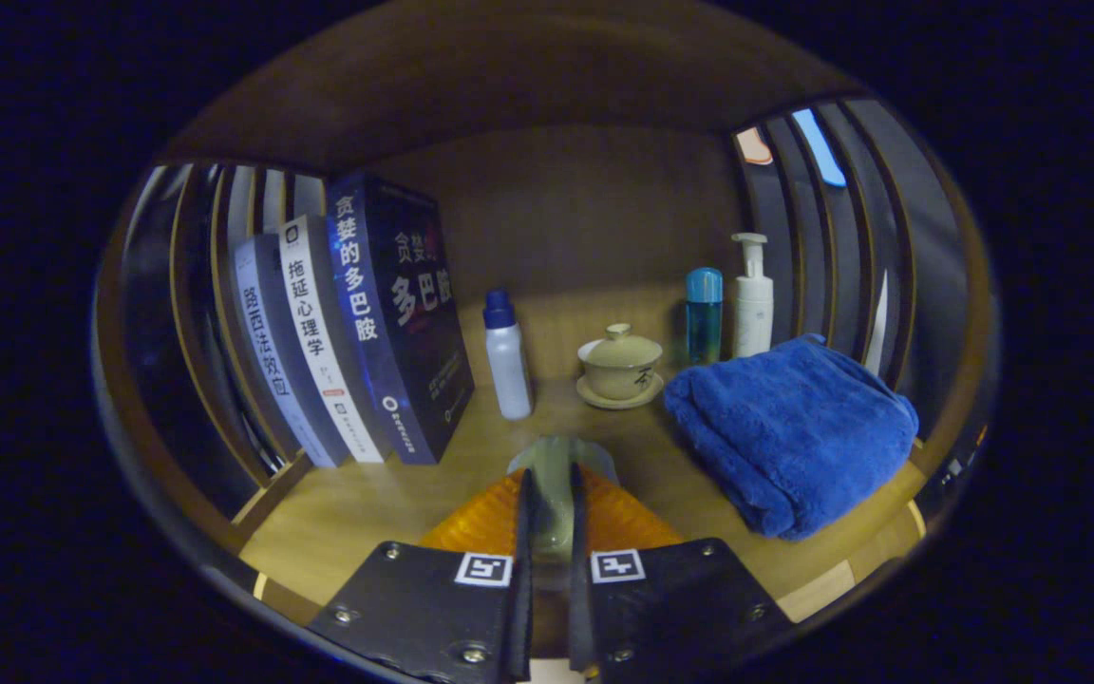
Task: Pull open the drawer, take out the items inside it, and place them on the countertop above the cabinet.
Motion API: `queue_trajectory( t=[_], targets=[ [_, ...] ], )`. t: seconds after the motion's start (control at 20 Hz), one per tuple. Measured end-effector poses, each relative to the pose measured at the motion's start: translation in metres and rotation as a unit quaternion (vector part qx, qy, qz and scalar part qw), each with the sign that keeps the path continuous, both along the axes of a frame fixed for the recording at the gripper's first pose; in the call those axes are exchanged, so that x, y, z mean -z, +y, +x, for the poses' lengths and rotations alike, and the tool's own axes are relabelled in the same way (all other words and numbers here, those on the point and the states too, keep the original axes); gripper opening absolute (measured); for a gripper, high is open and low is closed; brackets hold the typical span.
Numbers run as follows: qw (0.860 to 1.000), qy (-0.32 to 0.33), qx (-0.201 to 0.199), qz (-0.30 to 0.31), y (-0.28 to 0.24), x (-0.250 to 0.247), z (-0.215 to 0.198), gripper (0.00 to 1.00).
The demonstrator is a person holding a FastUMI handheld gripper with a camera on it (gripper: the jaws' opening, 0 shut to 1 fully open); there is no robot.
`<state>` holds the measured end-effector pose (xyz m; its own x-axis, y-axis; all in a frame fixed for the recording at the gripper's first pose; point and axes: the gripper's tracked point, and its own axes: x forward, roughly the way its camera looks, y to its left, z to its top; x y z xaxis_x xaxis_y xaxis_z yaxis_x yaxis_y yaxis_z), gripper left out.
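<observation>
In the gripper view, the black two-finger gripper is clamped on a translucent, pale-green handled object with an orange ribbed body, pinched at its narrow upright part between the two fingers; exactly what the item is I cannot tell. It hangs just over the light wooden countertop, in the bare stretch between a row of upright dark-blue and white books and a folded blue plush towel.

Beyond the fingers stand a white plastic bottle with a blue cap, a beige lidded ceramic tea bowl on its saucer, a teal bottle and a white pump bottle.

This looks like the placing step. To do it well, lower the item straight down onto the bare wood short of the white bottle, let it sit flat, then part the fingers and back away without nudging the towel.

The book spines carry Chinese titles; the nearest reads 贪婪的多巴胺, another 拖延心理学.
</observation>
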<state>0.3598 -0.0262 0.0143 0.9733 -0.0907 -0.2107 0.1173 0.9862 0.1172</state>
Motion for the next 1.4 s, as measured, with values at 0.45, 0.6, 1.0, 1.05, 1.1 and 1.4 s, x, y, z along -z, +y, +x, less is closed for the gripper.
queue_trajectory(
  t=[0.45, 0.6, 1.0, 1.05, 1.1, 1.4],
  targets=[
    [1.000, -0.004, 0.003, -0.005, 0.007, -0.008, -0.026, 0.85],
    [0.999, -0.021, -0.011, -0.028, 0.009, -0.027, -0.059, 1.00],
    [0.995, -0.058, -0.022, -0.080, -0.022, -0.055, -0.202, 1.00],
    [0.995, -0.062, -0.019, -0.081, -0.026, -0.055, -0.219, 1.00],
    [0.995, -0.063, -0.017, -0.079, -0.029, -0.054, -0.235, 1.00],
    [0.993, -0.083, -0.038, -0.073, -0.024, -0.038, -0.318, 1.00]
  ],
)
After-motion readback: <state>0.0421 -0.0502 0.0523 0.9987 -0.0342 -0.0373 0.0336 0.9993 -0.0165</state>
